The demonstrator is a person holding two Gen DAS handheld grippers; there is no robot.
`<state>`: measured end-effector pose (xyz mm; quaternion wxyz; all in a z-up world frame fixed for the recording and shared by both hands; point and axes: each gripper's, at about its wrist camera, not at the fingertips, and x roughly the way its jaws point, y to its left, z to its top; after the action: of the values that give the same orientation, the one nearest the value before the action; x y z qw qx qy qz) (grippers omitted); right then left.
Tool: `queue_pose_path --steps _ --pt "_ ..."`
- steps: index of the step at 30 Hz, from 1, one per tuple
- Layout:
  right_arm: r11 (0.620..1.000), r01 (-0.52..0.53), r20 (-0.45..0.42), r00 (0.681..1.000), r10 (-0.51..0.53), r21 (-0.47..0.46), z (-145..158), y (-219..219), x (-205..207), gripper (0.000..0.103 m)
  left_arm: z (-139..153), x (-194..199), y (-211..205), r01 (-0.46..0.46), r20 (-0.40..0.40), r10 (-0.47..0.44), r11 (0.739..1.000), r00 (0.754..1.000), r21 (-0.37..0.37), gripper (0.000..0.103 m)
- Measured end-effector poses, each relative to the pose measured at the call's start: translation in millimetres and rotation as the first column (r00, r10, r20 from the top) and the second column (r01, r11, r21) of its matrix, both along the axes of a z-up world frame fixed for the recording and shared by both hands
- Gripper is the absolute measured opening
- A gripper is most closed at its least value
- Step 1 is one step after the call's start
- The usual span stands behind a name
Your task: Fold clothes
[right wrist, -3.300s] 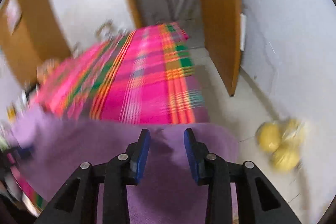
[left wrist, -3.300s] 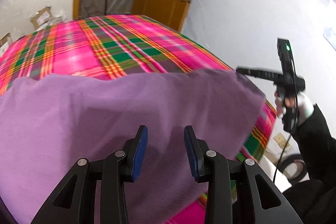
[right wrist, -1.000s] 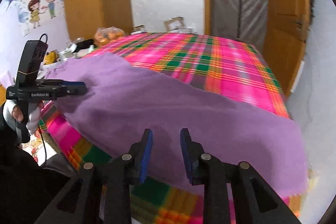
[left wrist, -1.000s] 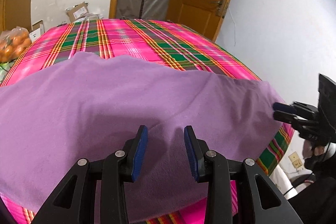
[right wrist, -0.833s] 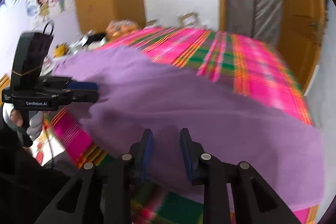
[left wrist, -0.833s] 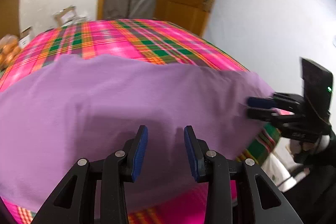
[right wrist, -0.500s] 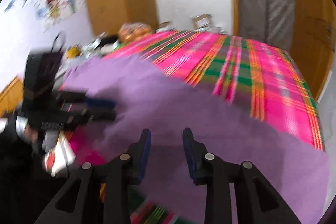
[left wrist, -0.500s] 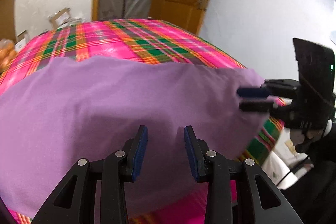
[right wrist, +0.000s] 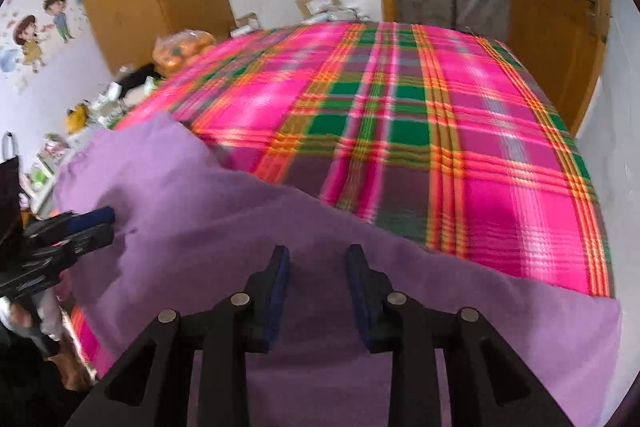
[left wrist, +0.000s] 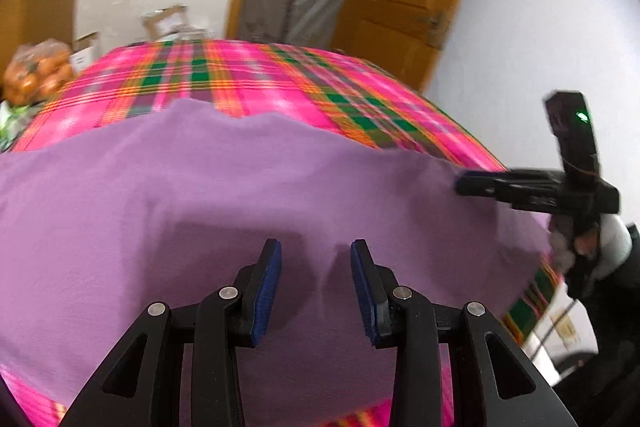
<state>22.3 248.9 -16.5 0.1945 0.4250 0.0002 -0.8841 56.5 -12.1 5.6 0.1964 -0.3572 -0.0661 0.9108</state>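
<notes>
The purple garment [left wrist: 248, 195] lay spread flat across the near end of the pink-green-orange plaid blanket [right wrist: 420, 131], directly under and ahead of both my tools. My left gripper [left wrist: 316, 283] hung over the cloth's near middle, its blue-padded fingers [left wrist: 267, 287] apart with nothing between them. My right gripper [right wrist: 318, 287] sat the same way, jaws spread wide over the fabric, holding nothing.

In the left view, my right gripper's tip reached the garment's right-hand edge; whether it touched there I could not tell. In the right view, the left gripper's tip sat at the cloth's left side.

The garment looked soft and matte, with gentle wrinkles and a wavy far edge. The blanket was woven, and blurred. The gripper bodies were black, hard plastic with silver rivets. A green light [left wrist: 581, 115] glowed on the right gripper's upright handle. No writing was readable.
</notes>
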Motion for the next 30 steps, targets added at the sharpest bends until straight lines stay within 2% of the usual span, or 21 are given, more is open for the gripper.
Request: queue_pose_path --steps 3,5,8,10,15,19,20,24,28,30 --pt "0.997 -0.077 -0.005 0.997 0.077 0.004 -0.5 -20.7 -1.0 0.031 -1.4 -11.8 -12.7 -0.054 0.029 0.053 0.999 0.998 0.001 0.037" --pt "0.997 -0.069 -0.002 0.998 0.069 0.027 -4.5 -24.1 -2.5 0.031 3.5 -19.0 -15.3 -0.061 0.041 0.062 0.998 0.997 -0.004 0.037" --pt "1.0 -0.026 -0.009 1.0 0.026 0.001 -2.6 -13.7 -6.2 0.031 19.4 -25.0 -9.0 -0.057 0.0 0.058 0.997 0.998 -0.057 0.037" --pt "1.0 0.017 -0.032 0.999 -0.018 -0.017 2.0 -1.9 -2.4 0.031 28.4 -33.1 1.0 -0.017 -0.008 0.017 0.997 1.0 -0.079 0.037" --pt "0.986 0.149 -0.05 0.987 -0.153 -0.076 4.2 43.1 -0.2 0.031 28.7 -68.8 30.7 0.071 0.021 -0.069 0.989 0.997 -0.126 0.037" --pt "0.966 0.255 -0.013 0.967 -0.256 -0.055 -10.2 82.4 15.8 0.031 17.2 -104.3 42.1 0.045 0.065 -0.033 0.981 0.997 -0.191 0.037" --pt "0.96 0.274 -0.007 0.961 -0.275 -0.059 -13.2 91.0 20.2 0.027 14.1 -111.0 42.7 0.038 0.072 -0.024 0.979 0.997 -0.199 0.037" --pt "0.95 0.298 -0.026 0.953 -0.302 -0.095 -13.5 114.4 31.4 0.025 2.9 -130.2 40.7 0.008 0.088 0.012 0.975 0.996 -0.223 0.037" --pt "0.947 0.312 -0.05 0.947 -0.317 -0.076 -11.4 119.7 36.2 0.024 6.7 -124.7 36.1 -0.01 0.082 0.029 0.977 0.996 -0.215 0.036" --pt "0.933 0.355 -0.061 0.932 -0.358 -0.058 -11.8 129.7 39.4 0.025 9.8 -116.8 32.6 -0.016 0.076 0.032 0.979 0.997 -0.201 0.036"
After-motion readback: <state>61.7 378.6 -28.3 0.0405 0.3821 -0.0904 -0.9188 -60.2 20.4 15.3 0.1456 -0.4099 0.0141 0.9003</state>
